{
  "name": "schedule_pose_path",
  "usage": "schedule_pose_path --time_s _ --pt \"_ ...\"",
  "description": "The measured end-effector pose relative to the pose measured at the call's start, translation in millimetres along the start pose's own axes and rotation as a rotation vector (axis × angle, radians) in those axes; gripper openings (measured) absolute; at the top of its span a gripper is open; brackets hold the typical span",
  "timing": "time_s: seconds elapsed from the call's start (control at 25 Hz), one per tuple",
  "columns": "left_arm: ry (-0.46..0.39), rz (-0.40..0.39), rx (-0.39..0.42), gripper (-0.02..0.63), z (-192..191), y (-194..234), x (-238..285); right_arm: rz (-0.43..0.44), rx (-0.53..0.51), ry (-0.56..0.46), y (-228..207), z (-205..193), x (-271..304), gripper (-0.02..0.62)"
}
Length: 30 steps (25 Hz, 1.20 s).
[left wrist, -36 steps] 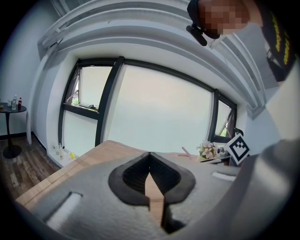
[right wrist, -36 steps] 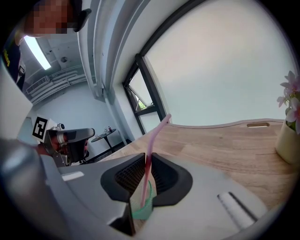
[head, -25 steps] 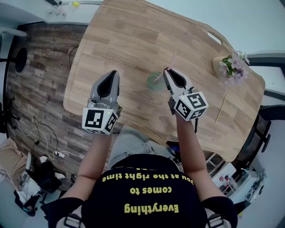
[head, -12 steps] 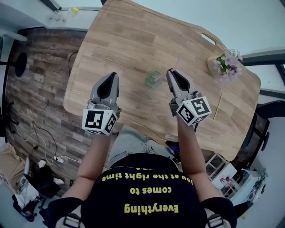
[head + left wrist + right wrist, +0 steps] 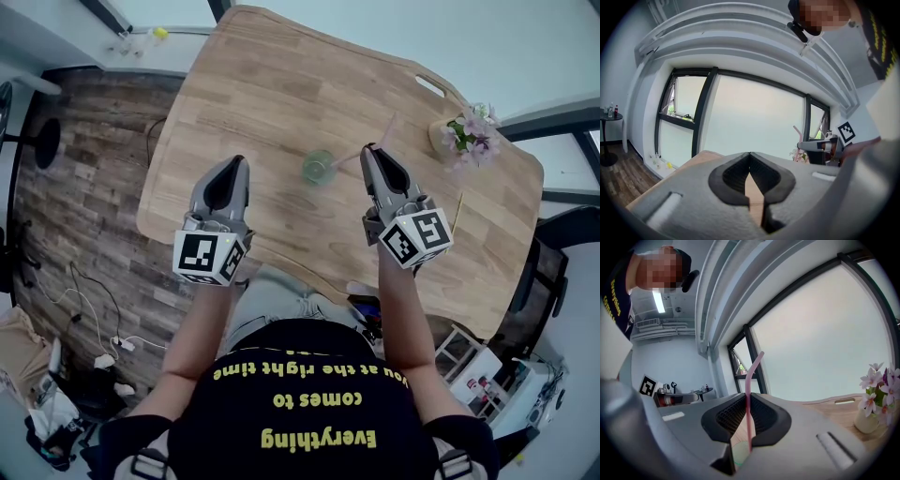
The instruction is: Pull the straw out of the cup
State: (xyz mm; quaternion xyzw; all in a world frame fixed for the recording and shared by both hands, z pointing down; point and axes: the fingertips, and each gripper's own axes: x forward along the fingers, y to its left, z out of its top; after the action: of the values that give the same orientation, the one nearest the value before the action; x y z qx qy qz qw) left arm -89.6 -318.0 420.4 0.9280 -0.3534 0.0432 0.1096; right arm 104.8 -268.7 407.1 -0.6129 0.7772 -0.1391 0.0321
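A clear greenish cup (image 5: 318, 168) stands on the wooden table (image 5: 272, 84), between my two grippers. My right gripper (image 5: 368, 147) is shut on a pink bendy straw (image 5: 361, 145), which slants up to the right from the cup's mouth. In the right gripper view the straw (image 5: 748, 418) runs upright between the pressed jaws of the right gripper (image 5: 746, 397), its bent top above them and its lower end over the cup's rim (image 5: 737, 454). My left gripper (image 5: 238, 161) hovers left of the cup, and the left gripper (image 5: 750, 154) is shut with nothing in it.
A small vase of pale pink flowers (image 5: 467, 134) stands at the table's far right, also seen in the right gripper view (image 5: 876, 401). A thin light stick (image 5: 461, 214) lies near the right edge. The table has a handle slot (image 5: 430, 86). Cables lie on the wood floor (image 5: 75, 187).
My right gripper has risen and drifted right with the straw, drawing it further up out of the cup. The left gripper has risen slightly.
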Motion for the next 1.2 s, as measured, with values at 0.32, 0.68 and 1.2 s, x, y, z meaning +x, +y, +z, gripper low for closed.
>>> schedule_pose_path --time_s 0.32,0.68,1.2 --pt "-0.016 -0.024 0.022 0.000 11.1 -10.2 1.0 -0.017 -0.019 -0.053 -2.6 26.2 -15.0 0.035" --pt "-0.034 -0.039 0.031 0.000 17.6 -17.9 0.0 -0.033 -0.035 -0.110 -2.3 52.3 -31.4 0.035" --pt "-0.053 -0.063 0.047 0.000 26.2 -31.0 6.1 -0.062 -0.043 -0.162 -4.3 72.5 -57.9 0.035"
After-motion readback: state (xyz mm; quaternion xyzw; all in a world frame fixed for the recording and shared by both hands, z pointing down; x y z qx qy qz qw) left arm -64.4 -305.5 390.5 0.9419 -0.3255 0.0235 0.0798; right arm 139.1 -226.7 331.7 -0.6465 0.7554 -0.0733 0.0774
